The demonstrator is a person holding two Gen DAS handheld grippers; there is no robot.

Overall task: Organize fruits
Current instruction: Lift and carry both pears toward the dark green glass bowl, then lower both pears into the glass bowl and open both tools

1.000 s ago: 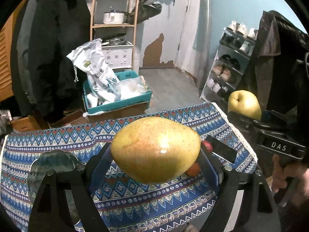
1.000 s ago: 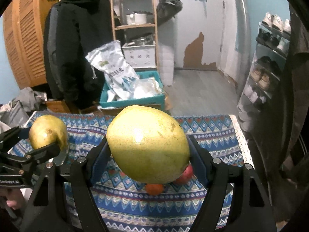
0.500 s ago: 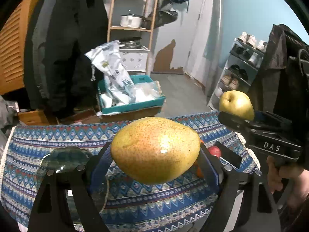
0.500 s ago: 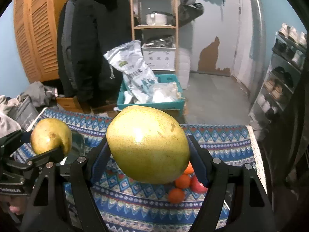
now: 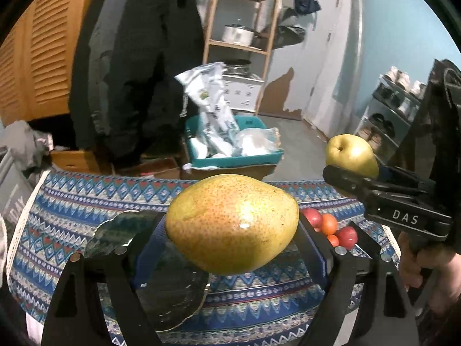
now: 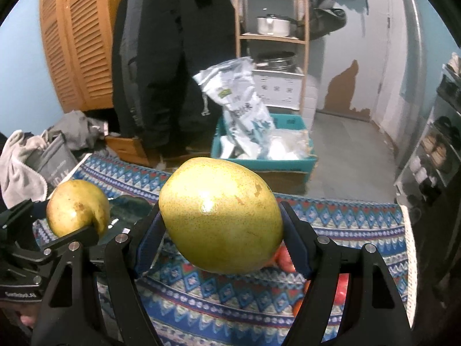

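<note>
My left gripper (image 5: 230, 230) is shut on a speckled yellow-brown pear (image 5: 232, 219), held above the patterned tablecloth (image 5: 72, 201). A dark glass plate (image 5: 170, 282) lies on the cloth just below and to the left of that pear. My right gripper (image 6: 220, 230) is shut on a greener pear (image 6: 219, 213). This pear (image 5: 351, 155) also shows at the right of the left wrist view, above small red and orange fruits (image 5: 328, 225) on the cloth. In the right wrist view the left-hand pear (image 6: 77, 207) hangs at the left over the plate (image 6: 129, 204).
Beyond the table's far edge a teal crate (image 5: 233, 158) of plastic bags sits on the floor. Behind it stand a wooden shelf (image 5: 245, 28) with a pot and a dark hanging coat (image 5: 138, 72). A shoe rack (image 5: 394, 109) is at the right and grey clothes (image 6: 26, 158) at the left.
Both grippers have moved left along the table, each still holding its pear. The glass plate now lies under the left gripper, and the small fruits show to its right.
</note>
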